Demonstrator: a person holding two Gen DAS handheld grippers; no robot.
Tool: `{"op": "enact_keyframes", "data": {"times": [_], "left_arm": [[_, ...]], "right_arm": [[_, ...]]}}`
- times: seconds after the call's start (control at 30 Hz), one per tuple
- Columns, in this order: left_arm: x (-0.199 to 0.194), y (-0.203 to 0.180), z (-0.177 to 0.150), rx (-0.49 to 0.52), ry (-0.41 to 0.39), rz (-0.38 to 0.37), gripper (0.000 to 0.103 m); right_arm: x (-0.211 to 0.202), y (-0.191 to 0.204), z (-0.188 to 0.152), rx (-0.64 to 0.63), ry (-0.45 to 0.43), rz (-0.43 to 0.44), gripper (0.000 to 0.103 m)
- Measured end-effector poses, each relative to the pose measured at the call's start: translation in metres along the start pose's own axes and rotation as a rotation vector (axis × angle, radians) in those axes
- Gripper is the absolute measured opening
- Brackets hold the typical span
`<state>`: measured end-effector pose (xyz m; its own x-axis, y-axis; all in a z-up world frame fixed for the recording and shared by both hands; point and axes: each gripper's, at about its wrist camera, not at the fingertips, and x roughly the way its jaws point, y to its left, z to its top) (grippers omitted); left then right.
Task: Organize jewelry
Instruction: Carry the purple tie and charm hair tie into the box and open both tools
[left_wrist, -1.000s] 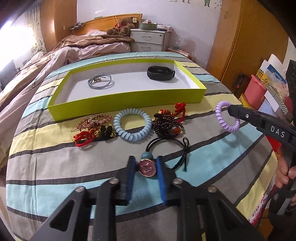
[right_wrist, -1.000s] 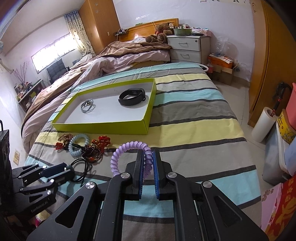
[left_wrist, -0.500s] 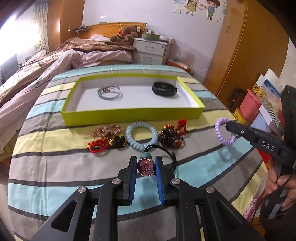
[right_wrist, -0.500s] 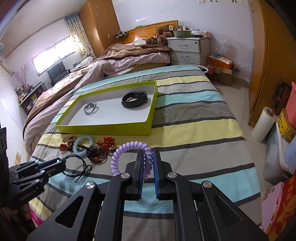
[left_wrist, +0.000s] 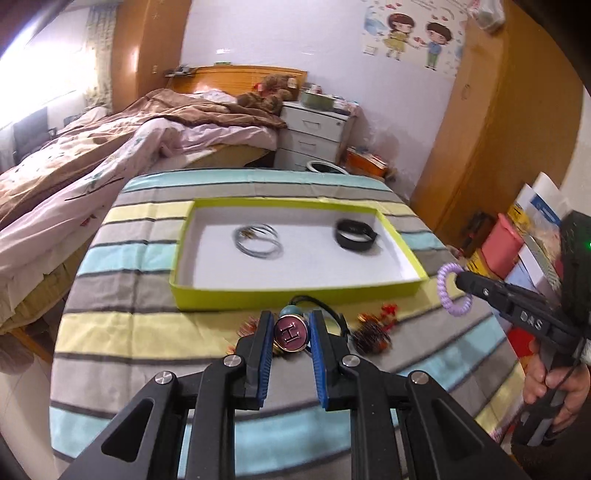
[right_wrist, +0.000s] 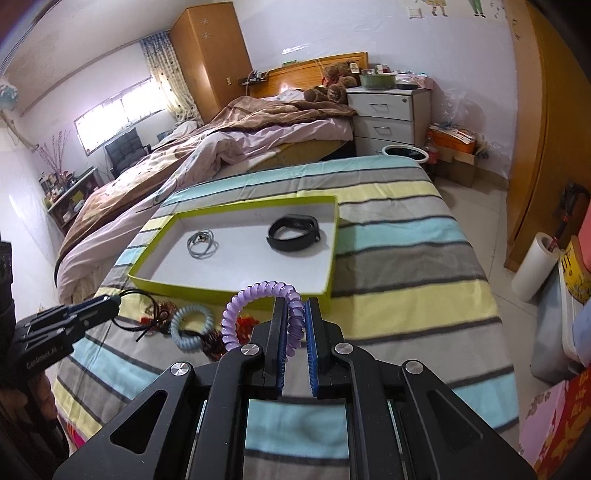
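Note:
My left gripper (left_wrist: 290, 325) is shut on a black hair tie with a round maroon "H" charm (left_wrist: 290, 333), held above the striped bedspread in front of the green tray (left_wrist: 295, 293). My right gripper (right_wrist: 294, 314) is shut on a purple spiral hair tie (right_wrist: 255, 295), also lifted, near the tray's front right corner; it shows in the left wrist view (left_wrist: 452, 290). The tray holds a grey wire bracelet (left_wrist: 257, 242) and a black band (left_wrist: 355, 233). A blue spiral tie (right_wrist: 192, 325) and beaded pieces (left_wrist: 371, 334) lie on the bedspread.
The bedspread (right_wrist: 399, 266) drops off at its right edge to the floor. A paper roll (right_wrist: 535, 264) and boxes (left_wrist: 506, 243) stand right of the bed. A second bed with a brown duvet (right_wrist: 229, 140) lies behind, with a white nightstand (right_wrist: 388, 114).
Both grippers have risen and moved toward the tray with their hair ties. The black tie has lifted off the bedspread and now hangs from the left gripper.

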<state>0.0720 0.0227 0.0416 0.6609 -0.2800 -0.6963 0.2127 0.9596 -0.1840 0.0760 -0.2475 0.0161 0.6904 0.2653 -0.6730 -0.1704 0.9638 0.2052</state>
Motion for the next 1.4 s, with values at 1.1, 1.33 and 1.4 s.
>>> {"op": "enact_keyframes", "data": {"times": [1.1,1.33,1.4], "left_arm": [[0.081,0.064,0.06,-0.054,0.079,0.044,0.019],[0.101,0.067,0.055,-0.053,0.133,0.045,0.019],[0.104,0.068,0.053,-0.062,0.141,0.052,0.019]], "right_arm": [[0.122,0.033,0.084,-0.088,0.148,0.012,0.01],[0.152,0.042,0.086,-0.121,0.212,0.006,0.01],[0.157,0.044,0.086,-0.133,0.222,0.005,0.01]]}}
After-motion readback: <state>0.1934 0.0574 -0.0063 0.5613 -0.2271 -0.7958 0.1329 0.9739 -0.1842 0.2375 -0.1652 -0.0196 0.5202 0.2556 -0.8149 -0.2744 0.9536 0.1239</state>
